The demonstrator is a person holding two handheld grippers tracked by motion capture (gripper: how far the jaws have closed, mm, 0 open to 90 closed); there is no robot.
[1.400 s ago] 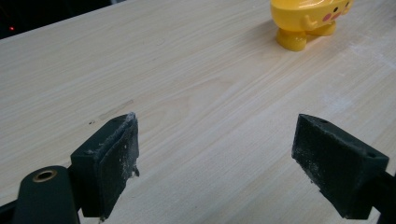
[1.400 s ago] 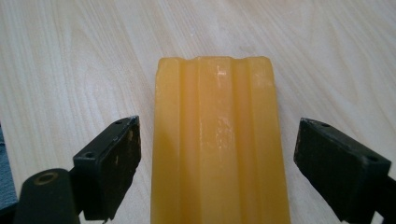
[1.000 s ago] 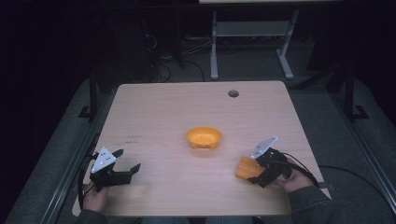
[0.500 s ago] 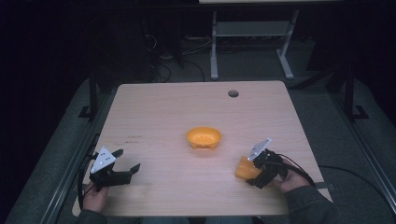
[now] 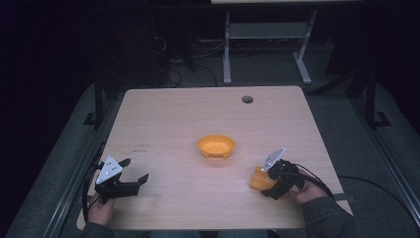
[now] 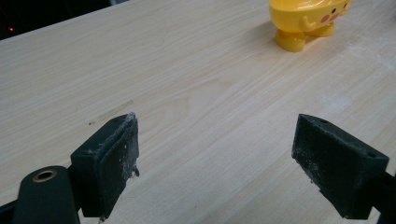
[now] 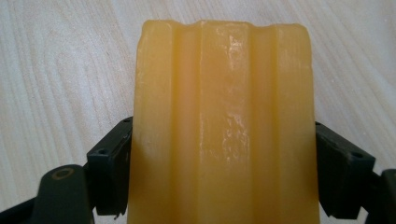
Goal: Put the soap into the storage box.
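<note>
— High view first: where do the two claws sit?

— Both at the near edge of the pale wooden tabletop [image 5: 168,119]. The left claw [image 5: 132,174] is at the near left, held in a hand [image 5: 100,208], with a grey three-cornered plate on top. Its jaws stand spread wide apart with nothing between them; in the left gripper view, bare wood lies between the two black pads [image 6: 108,158].

— And the right one?

— The right claw [image 5: 267,184] is at the near right, clenched on an orange ribbed block [image 5: 259,178]. In the right gripper view the block [image 7: 224,126] stands between the jaws, each pressing one of its sides, and its grooves run along its length.

— Anything else on the tabletop?

— An orange bowl [image 5: 216,146] near the middle, well apart from both claws. The left gripper view shows its yellow foot [image 6: 306,21] at the far right, with small pink and dark markings. A round dark hole [image 5: 247,99] sits toward the far edge.
</note>
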